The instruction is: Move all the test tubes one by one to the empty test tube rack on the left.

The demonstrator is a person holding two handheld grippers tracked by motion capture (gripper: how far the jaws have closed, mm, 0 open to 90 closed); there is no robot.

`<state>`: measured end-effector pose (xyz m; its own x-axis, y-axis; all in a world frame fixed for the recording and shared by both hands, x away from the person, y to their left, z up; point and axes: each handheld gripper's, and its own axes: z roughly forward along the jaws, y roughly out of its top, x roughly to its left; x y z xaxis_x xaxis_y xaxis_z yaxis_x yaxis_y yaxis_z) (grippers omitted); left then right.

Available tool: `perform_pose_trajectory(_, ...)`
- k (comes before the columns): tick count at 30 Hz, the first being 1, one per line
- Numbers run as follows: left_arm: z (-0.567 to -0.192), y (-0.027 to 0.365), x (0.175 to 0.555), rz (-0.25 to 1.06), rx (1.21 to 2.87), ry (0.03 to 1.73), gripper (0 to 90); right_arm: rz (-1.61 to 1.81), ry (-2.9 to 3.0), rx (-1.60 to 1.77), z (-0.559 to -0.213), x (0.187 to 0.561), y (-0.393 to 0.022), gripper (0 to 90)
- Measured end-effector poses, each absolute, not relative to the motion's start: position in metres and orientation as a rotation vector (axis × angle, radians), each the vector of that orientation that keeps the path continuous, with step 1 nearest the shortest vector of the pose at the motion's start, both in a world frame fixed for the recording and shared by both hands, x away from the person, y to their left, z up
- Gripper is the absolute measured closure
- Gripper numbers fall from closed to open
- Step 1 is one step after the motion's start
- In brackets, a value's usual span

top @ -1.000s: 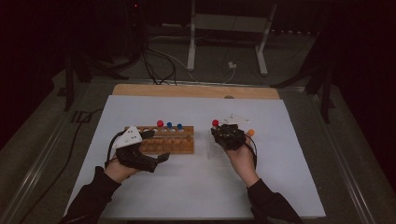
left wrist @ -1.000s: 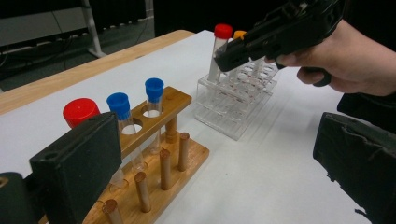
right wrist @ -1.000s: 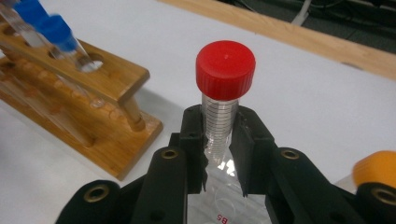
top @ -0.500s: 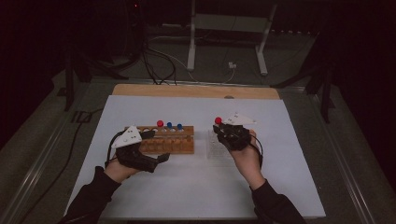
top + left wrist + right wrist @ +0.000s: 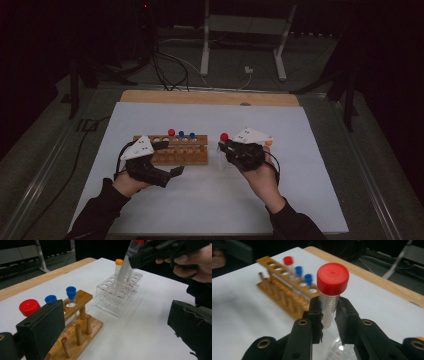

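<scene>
Tube (image 5: 329, 307): fine graduation lines down its clear wall, no figures legible.
Red cap (image 5: 332, 278): plain, no lettering.
Wooden rack (image 5: 181, 150): no label.
Clear rack (image 5: 117, 293): no label.

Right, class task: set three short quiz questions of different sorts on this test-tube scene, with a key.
1. What colour is the cap of the tube held in the right gripper?
2. True or false: the left gripper is shut on a tube.
3. Which rack has that tube's lower end over it? A) wooden rack B) clear plastic rack

Key
1. Red.
2. False: its jaws stand open with nothing between them.
3. B, beside an orange-capped tube standing in it.
</scene>
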<state>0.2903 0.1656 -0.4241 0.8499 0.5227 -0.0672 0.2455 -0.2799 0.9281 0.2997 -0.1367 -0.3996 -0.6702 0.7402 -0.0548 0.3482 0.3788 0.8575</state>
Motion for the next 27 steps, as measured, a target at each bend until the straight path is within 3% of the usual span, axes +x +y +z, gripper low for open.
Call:
perform_pose_trajectory(20,-0.423,0.150,0.283,0.237,1.885,0.512,3.7,1.209,2.468,0.795,-0.434,0.277,-0.093,75.1)
perform_pose_trajectory(24,-0.426,0.143,0.282,0.222,1.902,0.482,7.2,1.218,2.493,0.770,-0.436,0.272,-0.087,75.2)
perform_pose_trajectory(27,-0.427,0.142,0.281,0.219,1.906,0.463,16.6,1.229,2.506,0.754,-0.437,0.270,-0.084,75.1)
